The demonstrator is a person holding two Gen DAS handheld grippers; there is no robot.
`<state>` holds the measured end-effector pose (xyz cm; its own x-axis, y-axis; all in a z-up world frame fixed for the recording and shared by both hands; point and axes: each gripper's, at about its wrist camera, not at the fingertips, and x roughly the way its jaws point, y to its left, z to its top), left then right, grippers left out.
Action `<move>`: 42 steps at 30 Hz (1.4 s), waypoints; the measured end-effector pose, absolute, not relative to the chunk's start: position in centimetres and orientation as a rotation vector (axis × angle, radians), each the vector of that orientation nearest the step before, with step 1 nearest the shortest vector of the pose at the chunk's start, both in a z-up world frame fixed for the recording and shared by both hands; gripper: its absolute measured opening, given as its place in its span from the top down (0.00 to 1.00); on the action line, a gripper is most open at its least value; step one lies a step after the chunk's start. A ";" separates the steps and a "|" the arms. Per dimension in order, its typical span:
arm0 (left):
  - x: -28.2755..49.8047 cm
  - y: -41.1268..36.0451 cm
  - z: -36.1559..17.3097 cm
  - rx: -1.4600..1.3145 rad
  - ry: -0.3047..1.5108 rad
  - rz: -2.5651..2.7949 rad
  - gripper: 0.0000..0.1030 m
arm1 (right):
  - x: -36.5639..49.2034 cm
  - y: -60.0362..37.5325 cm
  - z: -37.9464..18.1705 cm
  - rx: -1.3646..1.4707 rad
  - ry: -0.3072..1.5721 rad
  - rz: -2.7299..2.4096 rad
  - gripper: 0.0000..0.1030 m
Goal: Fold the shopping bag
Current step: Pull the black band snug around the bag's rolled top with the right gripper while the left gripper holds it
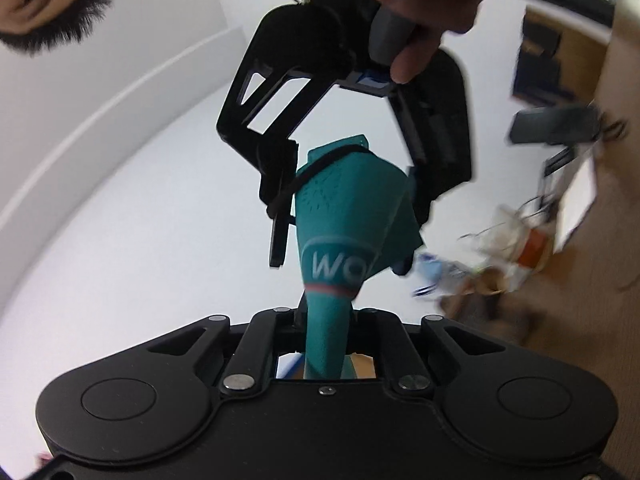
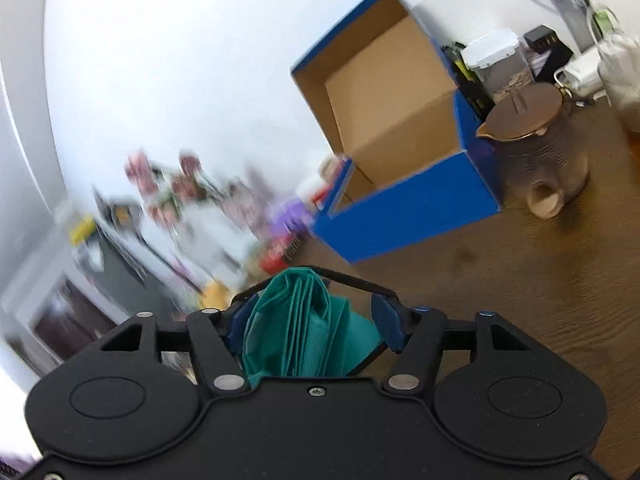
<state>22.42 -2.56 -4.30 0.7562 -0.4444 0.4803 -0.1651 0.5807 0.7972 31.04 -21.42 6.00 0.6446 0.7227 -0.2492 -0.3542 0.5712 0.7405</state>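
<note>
Here the left gripper pinches the folded bag while the right gripper, spread wide around its other end, should close squarely on the folds.

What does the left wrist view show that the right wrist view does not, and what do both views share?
Only the left wrist view shows the right gripper from outside, the hand holding it, and white lettering on the bag. Only the right wrist view shows the blue cardboard box, the brown jug and the wooden table. Both show the teal shopping bag, folded into a bundle.
</note>
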 end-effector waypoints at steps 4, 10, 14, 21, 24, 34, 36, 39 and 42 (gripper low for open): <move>22.5 -2.3 -4.5 0.981 -0.736 -0.178 0.84 | 31.2 -21.1 6.2 0.589 0.624 0.702 0.37; 22.1 -2.6 -4.5 0.970 -0.708 -0.203 0.89 | 30.4 -21.7 9.2 0.443 0.625 0.712 0.38; 21.9 -2.8 -5.3 1.038 -0.731 -0.229 0.91 | 29.7 -20.6 11.8 0.195 0.646 0.709 0.42; 22.9 -3.4 -2.4 0.881 -0.458 -0.239 0.92 | 27.1 -17.9 12.7 -0.048 0.456 0.608 0.42; 23.5 -3.1 -1.6 0.822 -0.410 -0.195 0.92 | 26.0 -17.9 11.7 0.043 0.339 0.573 0.43; 24.6 -1.2 1.4 0.670 -0.366 -0.108 0.92 | 24.5 -15.6 8.6 0.298 0.189 0.530 0.43; 24.3 -1.4 1.3 0.698 -0.396 -0.093 0.92 | 25.3 -16.2 8.6 0.386 0.187 0.503 0.43; 24.2 -1.9 -0.9 0.869 -0.535 0.020 0.91 | 26.7 -17.3 8.5 0.518 0.224 0.512 0.43; 24.7 -0.8 -2.0 0.958 -0.639 0.047 0.91 | 27.4 -18.3 7.7 0.606 0.272 0.532 0.43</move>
